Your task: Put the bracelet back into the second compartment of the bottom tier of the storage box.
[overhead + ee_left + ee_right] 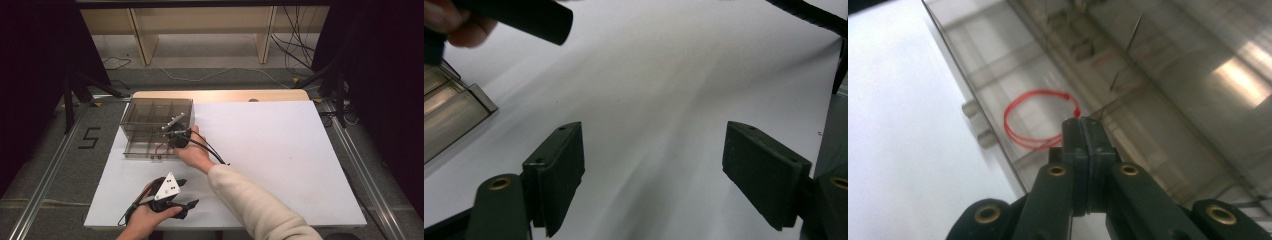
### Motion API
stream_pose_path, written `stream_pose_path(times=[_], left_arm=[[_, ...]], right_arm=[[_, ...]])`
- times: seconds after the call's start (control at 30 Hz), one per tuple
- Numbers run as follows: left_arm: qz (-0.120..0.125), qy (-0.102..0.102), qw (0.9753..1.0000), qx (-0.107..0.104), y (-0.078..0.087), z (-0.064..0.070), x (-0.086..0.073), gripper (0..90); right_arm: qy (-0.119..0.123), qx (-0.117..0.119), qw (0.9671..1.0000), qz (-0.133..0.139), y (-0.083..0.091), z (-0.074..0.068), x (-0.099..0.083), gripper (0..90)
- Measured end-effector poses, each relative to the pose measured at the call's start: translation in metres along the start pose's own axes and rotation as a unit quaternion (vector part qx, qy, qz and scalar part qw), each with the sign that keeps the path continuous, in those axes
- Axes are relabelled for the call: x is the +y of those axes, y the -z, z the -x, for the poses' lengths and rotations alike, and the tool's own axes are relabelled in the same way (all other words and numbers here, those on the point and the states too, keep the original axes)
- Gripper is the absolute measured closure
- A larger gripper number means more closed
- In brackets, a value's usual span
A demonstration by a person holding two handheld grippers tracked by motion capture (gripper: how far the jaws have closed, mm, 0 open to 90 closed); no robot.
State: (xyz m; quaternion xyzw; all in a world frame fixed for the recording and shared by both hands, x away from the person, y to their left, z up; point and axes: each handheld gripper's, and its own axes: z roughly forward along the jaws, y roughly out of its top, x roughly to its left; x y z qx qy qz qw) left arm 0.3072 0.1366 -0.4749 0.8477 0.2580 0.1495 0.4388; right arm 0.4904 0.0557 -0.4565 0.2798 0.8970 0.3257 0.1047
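The high view looks forward and down over the whole white table sheet (pixel 270 150). The left gripper view skims low across that sheet, the smoky clear plastic compartment box (pixel 449 112) to its claw's left. The right gripper view hangs close above that box (pixel 1158 75), behind its claw tips.

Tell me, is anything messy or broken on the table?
Nothing looks broken or spilled. The clear compartment box sits flat at the left of the white table. A red string loop lies coiled in one compartment, beside the right gripper, whose jaws are shut. The left gripper is open over bare table.
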Motion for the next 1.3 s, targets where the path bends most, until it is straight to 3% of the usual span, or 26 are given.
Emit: stream_pose_path(times=[0.3, 0.43, 0.57, 0.7, 0.83, 1.03, 1.17, 1.3], left_arm=[[0.0, -0.002, 1.0, 0.0, 0.001, 0.0, 0.0, 24.6], [0.0, -0.003, 1.0, 0.0, 0.001, 0.0, 0.0, 24.6], [0.0, -0.001, 1.0, 0.0, 0.001, -0.001, 0.0, 24.6], [0.001, 0.002, 1.0, 0.003, 0.003, -0.002, -0.001, 24.6], [0.003, 0.012, 0.9999, 0.004, 0.003, -0.004, -0.002, 24.6], [0.0, 0.024, 0.9996, 0.015, 0.003, -0.007, -0.004, 24.5], [0.0, 0.027, 0.9994, 0.022, 0.003, -0.01, -0.004, 24.4], [0.004, 0.028, 0.9994, 0.022, 0.003, -0.01, -0.003, 24.0]], right_arm=[[-0.004, 0.003, 0.9997, -0.023, -0.02, -0.004, -0.006, 90.0], [-0.009, 0.008, 0.9999, -0.012, -0.019, -0.001, -0.006, 90.0], [0.0, 0.01, 0.9999, 0.014, -0.004, -0.001, -0.004, 90.0], [0.008, 0.018, 0.9986, 0.05, 0.036, 0.004, -0.014, 81.7], [0.001, 0.021, 0.9973, 0.071, 0.094, 0.022, -0.053, 68.2], [-0.044, -0.014, 0.9953, 0.085, 0.172, 0.061, -0.15, 47.8], [-0.09, -0.028, 0.9919, 0.086, 0.201, 0.074, -0.212, 37.3], [-0.109, -0.033, 0.9892, 0.092, 0.216, 0.07, -0.251, 26.8]])
